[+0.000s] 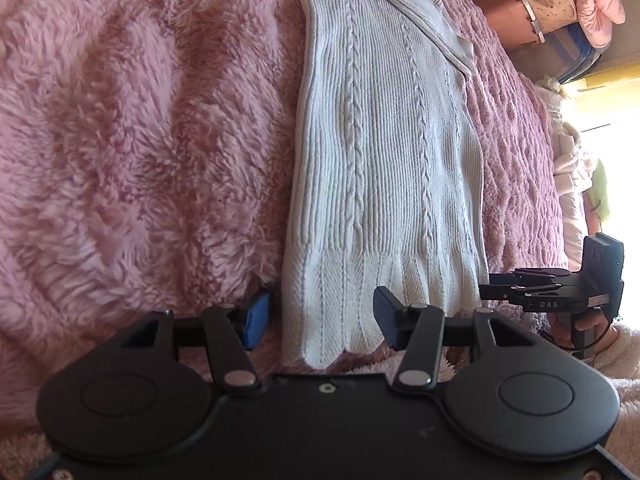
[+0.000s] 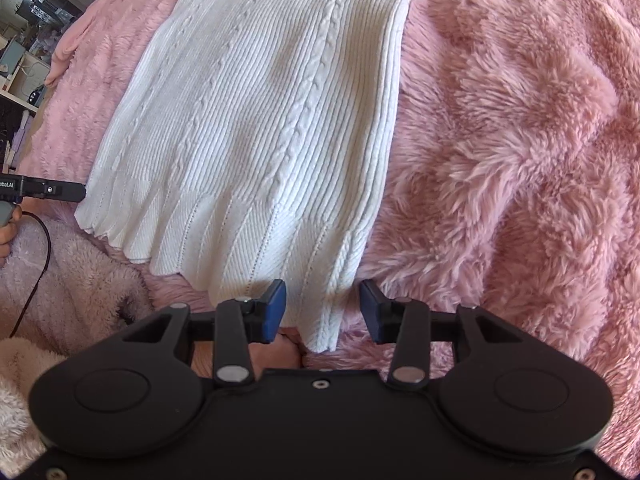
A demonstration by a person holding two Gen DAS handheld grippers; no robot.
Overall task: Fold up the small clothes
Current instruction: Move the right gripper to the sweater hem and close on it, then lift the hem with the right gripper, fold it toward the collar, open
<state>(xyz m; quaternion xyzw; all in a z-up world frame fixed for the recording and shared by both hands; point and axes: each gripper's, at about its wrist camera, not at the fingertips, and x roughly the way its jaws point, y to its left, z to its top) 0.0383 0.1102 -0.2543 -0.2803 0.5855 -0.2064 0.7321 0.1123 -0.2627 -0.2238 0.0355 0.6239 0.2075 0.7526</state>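
Note:
A white cable-knit garment lies flat on a fluffy pink blanket, its scalloped hem toward me. My left gripper is open, its blue pads astride the hem's left corner without closing on it. My right gripper is open around the hem's right corner; the same garment fills that view. Each gripper shows in the other's view: the right one at the hem's right edge, the left one at its left edge.
The pink blanket spreads wide on both sides of the garment. A pale fleece sleeve lies near the front. Shelves with clutter stand at the far left, bundled bedding and a bright window at the far right.

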